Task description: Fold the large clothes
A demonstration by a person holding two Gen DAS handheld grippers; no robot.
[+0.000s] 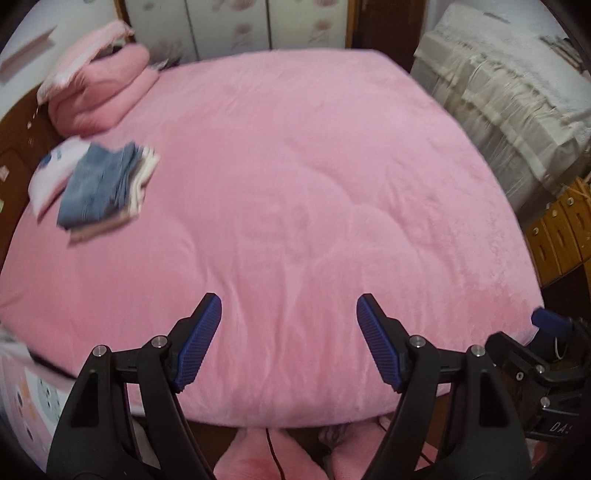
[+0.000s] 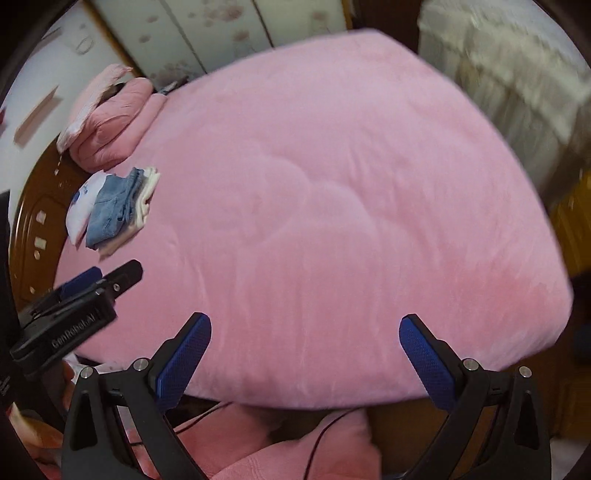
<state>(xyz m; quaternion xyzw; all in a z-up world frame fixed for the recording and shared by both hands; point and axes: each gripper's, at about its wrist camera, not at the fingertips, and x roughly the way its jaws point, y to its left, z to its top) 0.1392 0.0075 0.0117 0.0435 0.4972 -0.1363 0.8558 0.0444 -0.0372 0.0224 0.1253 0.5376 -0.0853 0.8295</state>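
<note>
Nearest the lens in the left wrist view, the left gripper (image 1: 289, 332) points steeply down over the near edge of the bed, its two blue-padded fingers (image 1: 195, 343) spread wide with only bare bedding between them; it holds nothing. In the right wrist view the right gripper (image 2: 304, 354) stands likewise, blue pads well apart and empty. Each tool appears at the margin of the other's view: the right one at the lower right edge of the left wrist view, the left one at the lower left of the right wrist view, bearing white lettering on its black body.

Below the fingers, at the foot of the bed, lie soft pink fabric (image 2: 295, 454) and a thin dark cable (image 2: 314, 443); what the fabric belongs to cannot be told.

The pink plush bedcover (image 1: 314, 184) fills the middle of both views, smooth apart from shallow quilted curves. No large garment lies spread on it.

The task's things sit at the far left of the bed: a stack of folded clothes (image 1: 107, 188), with blue denim on top, pale cream layers beneath, and a white printed piece beside it toward the brown wooden headboard (image 2: 40, 206). Just beyond the stack rests a folded pink quilt (image 1: 110, 88).

Farthest off stand floral-patterned wardrobe doors (image 1: 229, 26); at right, furniture under a cream lace-edged cover (image 1: 498, 96).
</note>
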